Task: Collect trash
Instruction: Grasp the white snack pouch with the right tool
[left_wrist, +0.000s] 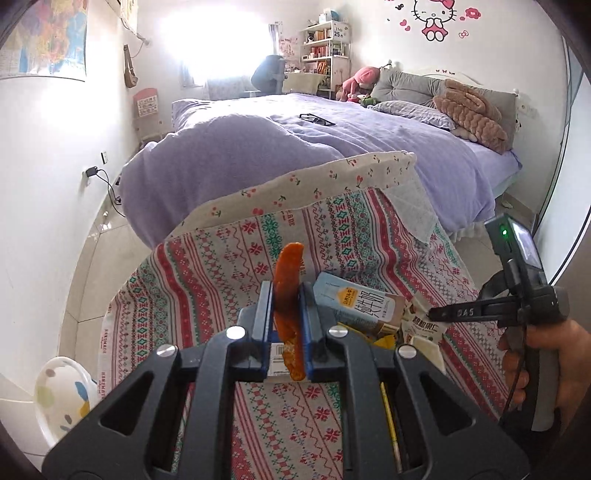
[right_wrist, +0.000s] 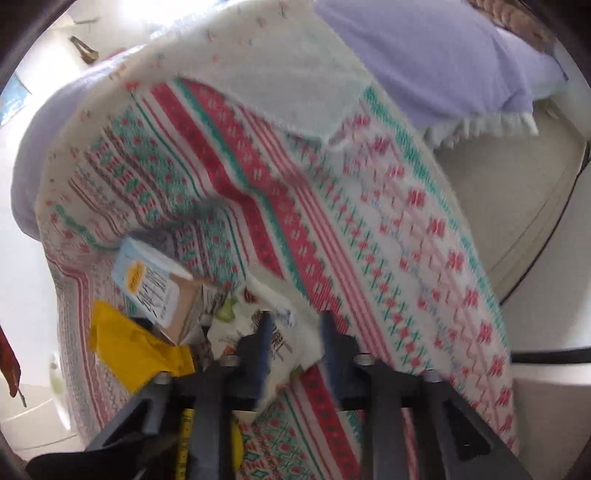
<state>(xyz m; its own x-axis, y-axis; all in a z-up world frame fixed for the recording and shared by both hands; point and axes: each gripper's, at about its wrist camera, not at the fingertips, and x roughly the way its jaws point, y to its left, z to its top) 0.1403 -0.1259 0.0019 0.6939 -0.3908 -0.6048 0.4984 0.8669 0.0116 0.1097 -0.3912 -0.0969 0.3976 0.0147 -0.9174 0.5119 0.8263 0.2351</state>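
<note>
Left claw (left_wrist: 287, 306) pinches an orange peel (left_wrist: 289, 291) — right claw (right_wrist: 295, 332) spread over a white wrapper (right_wrist: 255, 332).

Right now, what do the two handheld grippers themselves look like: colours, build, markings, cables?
Both are matte black plastic with triangular cut-outs and silver screw heads. The left gripper has blue pads on its fingers; so does the right gripper, blurred in its own view. From the left wrist view, the right gripper shows a pistol-style handle, white "DAS" lettering, a black cable, and a dark box with a green light. No sleeve shows.
</note>
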